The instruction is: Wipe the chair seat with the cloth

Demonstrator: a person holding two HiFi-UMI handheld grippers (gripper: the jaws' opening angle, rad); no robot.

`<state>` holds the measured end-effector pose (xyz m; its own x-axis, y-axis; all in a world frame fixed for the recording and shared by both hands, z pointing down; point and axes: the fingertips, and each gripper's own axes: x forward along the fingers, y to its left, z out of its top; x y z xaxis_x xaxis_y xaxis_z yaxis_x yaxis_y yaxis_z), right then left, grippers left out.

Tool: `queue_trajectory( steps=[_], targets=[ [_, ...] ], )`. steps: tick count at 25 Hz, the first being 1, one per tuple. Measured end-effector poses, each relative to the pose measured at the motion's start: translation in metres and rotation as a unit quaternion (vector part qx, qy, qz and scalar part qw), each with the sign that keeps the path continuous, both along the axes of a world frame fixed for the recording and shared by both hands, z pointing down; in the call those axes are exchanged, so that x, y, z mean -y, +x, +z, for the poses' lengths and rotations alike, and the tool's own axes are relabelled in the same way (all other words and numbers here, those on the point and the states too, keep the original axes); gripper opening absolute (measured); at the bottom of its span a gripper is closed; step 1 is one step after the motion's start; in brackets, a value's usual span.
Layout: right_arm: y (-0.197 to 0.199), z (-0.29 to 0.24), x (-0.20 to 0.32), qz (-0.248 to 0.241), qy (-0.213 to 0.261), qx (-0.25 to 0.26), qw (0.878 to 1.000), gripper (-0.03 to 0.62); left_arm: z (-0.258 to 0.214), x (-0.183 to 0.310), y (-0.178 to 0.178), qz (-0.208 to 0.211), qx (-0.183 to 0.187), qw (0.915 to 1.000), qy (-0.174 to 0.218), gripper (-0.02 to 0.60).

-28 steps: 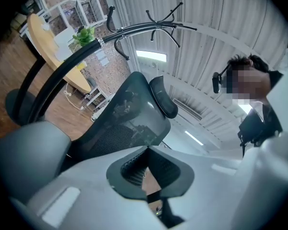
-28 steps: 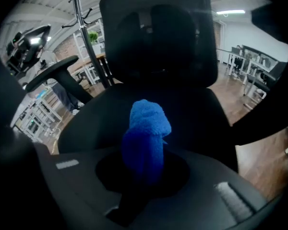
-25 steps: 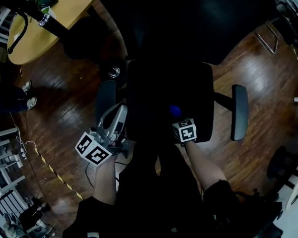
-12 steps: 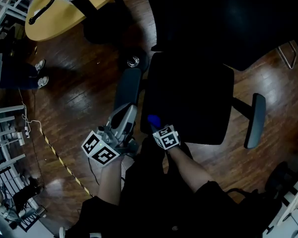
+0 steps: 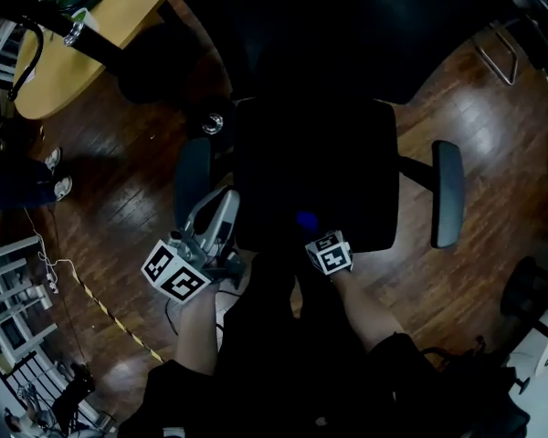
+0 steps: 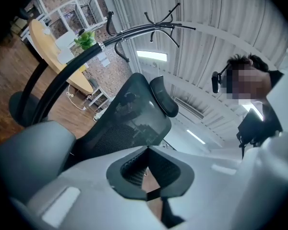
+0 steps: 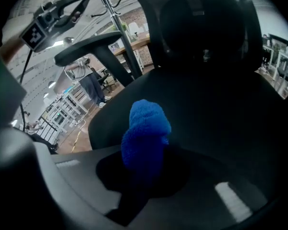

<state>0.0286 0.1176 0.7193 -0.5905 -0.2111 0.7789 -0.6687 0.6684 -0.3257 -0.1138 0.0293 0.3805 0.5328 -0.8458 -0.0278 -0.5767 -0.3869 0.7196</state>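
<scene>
The left gripper (image 5: 216,226) hung just beside an armrest (image 5: 194,173), off the seat's (image 5: 347,153) left edge, jaws closed together on nothing. The right gripper (image 5: 316,237) clamped the blue cloth (image 5: 306,219), which rested on the seat near its front edge.

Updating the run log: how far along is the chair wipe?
Done: the cloth is picked up, right gripper shut on it. In hand: cloth at the front edge of the seat. Remaining: can't tell how much is wiped; the dark seat shows no marks. Left gripper is shut and empty.
</scene>
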Motion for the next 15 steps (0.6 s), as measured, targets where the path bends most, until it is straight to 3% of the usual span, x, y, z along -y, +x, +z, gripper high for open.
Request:
queue_trajectory(
  steps=[9,15],
  targets=[
    [0.163,-0.008,0.031,0.138,0.034,-0.069,0.987,0.037,0.008,0.025,0.058,0.079,-0.005,0.9969,-0.002,-0.008],
    [0.205,-0.018,0.042,0.163,0.047,-0.083,0.982,0.037,0.008,0.030,0.085,0.104,-0.007,0.9945,-0.002,-0.008]
  ],
)
